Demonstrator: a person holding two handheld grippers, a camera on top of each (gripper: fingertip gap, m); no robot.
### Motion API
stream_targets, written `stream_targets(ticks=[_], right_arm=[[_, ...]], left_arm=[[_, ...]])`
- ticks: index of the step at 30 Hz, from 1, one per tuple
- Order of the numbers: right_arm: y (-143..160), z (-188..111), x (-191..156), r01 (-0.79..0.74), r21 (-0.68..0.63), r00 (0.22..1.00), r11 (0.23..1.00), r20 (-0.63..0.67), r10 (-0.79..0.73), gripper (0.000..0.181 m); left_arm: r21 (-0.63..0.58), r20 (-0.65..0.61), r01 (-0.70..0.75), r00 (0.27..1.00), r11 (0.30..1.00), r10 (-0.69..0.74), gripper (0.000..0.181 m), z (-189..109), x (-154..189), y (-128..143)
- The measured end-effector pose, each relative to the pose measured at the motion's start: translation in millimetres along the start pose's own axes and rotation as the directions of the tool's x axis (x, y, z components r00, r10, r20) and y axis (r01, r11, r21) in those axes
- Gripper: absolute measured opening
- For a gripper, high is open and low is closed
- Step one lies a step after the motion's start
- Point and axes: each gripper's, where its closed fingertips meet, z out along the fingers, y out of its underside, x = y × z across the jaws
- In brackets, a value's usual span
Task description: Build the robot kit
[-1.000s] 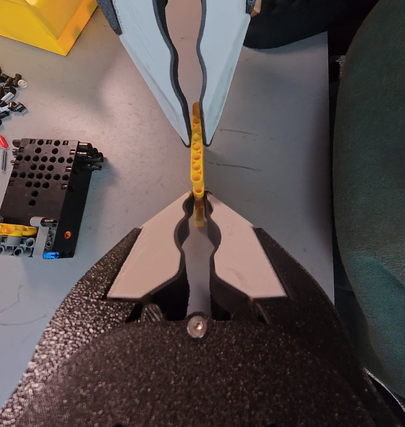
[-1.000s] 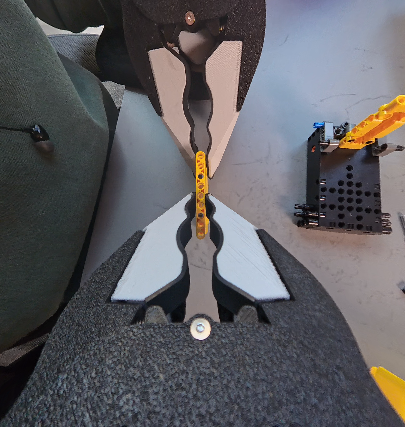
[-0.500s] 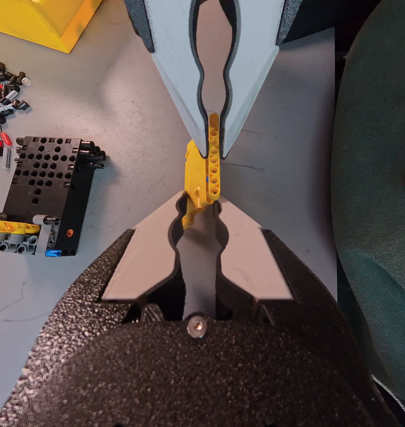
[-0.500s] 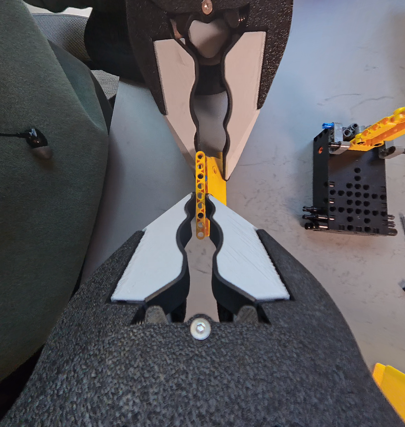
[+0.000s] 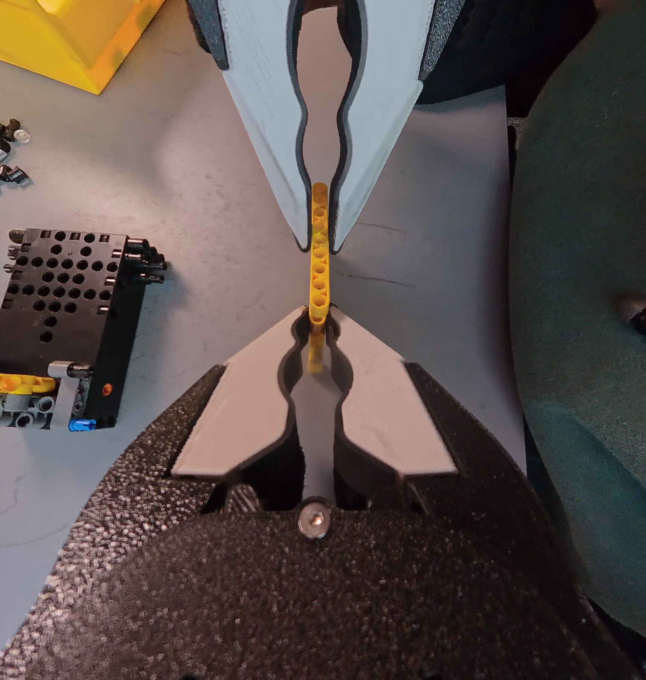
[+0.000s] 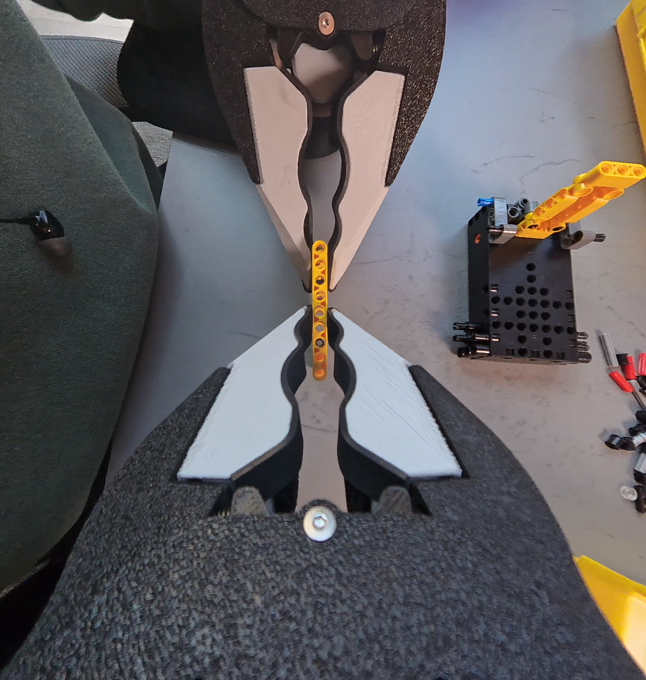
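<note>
A slim yellow beam [image 5: 319,279] pierced with a row of round holes is held above the grey bench [image 5: 211,176], clamped at one end by the left tool [image 5: 318,312] and at the other by the right tool [image 6: 319,311], the two tools facing tip to tip. A black perforated block [image 6: 524,305] carrying yellow parts, loose pins [image 6: 641,441] and a yellow bin [image 5: 56,36] lie to the side on the bench. A green-clad person [image 5: 590,294] sits close beside the tools.

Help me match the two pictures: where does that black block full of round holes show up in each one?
Left wrist view: the black perforated block lies on the grey table at the left edge, about mid-height.
Right wrist view: the same block lies at the right, slightly above mid-height.
Shared landmark: the yellow holed beam, pinched at the centre between the left gripper and the right gripper.
</note>
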Motion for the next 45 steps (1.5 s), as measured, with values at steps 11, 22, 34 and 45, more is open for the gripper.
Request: stream_targets(ticks=[11,22,34,45], right_arm=[[3.2,-0.9,0.0,-0.045,-0.078,0.998,0.996,0.032,0.048,0.007],[2.7,-0.6,-1.5,-0.076,-0.120,0.995,0.990,0.054,0.083,0.007],[2.6,0.3,0.3,-0.062,-0.137,0.997,0.989,0.031,0.067,0.007],[3.2,1.2,-4.2,-0.002,-0.206,0.996,0.979,0.088,0.021,0.007]], left_arm=[[0.016,-0.004,-0.002,1.000,1.000,0.003,0.007,0.4,-0.1,-0.4],[0.022,0.026,-0.043,0.999,0.999,0.043,0.007,0.4,0.5,-0.6],[0.021,0.008,0.013,1.000,1.000,-0.013,0.007,0.4,-1.9,-1.0],[0.019,0.002,0.011,1.000,1.000,-0.011,0.007,0.3,-0.4,-0.6]])
